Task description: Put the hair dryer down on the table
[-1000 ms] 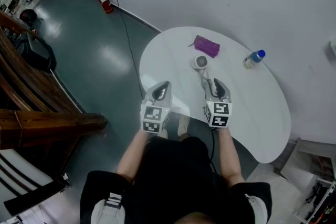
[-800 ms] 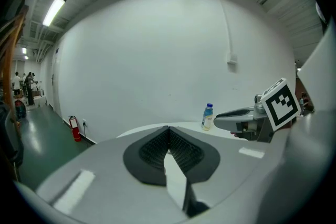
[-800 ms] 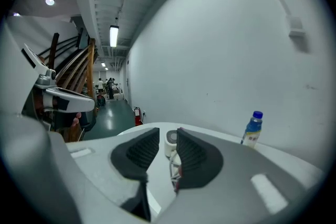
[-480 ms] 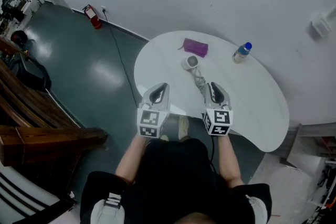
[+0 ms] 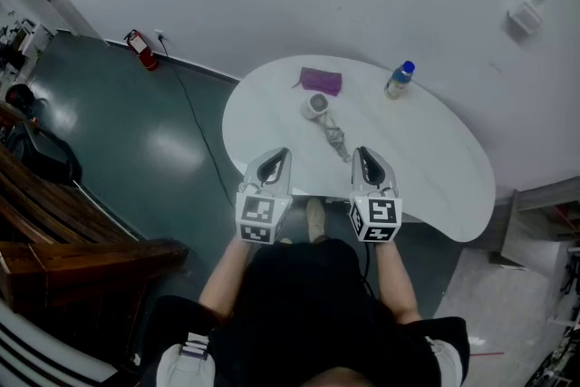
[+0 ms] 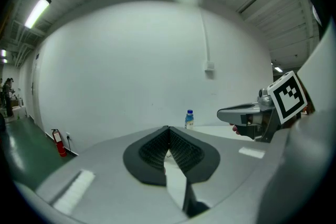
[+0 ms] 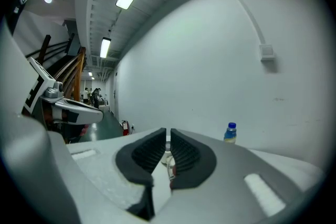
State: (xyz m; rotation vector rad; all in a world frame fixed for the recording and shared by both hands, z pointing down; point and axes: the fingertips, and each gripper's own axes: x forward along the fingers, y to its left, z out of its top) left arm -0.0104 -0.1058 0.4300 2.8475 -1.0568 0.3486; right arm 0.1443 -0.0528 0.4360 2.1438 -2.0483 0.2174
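Moved: compared with a second back, the right gripper [image 5: 362, 153] has backed off from the hair dryer's cord [image 5: 336, 140]. Both grippers now sit over the near edge of the table.
Hair dryer: the hair dryer [image 5: 314, 106] is lying on the white table [image 5: 435, 168], out toward the far side. Nothing is touching it, so it's already set down.
Cord: bunched up on the tabletop, trailing from the dryer back toward the right gripper, with a clear gap before the jaw tips.
Right gripper: jaws are closing, with just a thin slit left between the pads. Nothing is between them; you only see the dryer and cord way beyond through the gap.
Left gripper: the left gripper [image 5: 283, 155] has its jaws clenched together, tips meeting, and it's empty. It's level with the right one, well apart from the dryer.
Purple pouch: the purple pouch [image 5: 321, 81] is just behind the dryer, near the table's far edge.
Bottle: the bottle [image 5: 397, 80] has a blue cap and stands upright, off to the right of the pouch.
Floor stuff: a red fire extinguisher [image 5: 140, 50] sits by the wall, left of the table.
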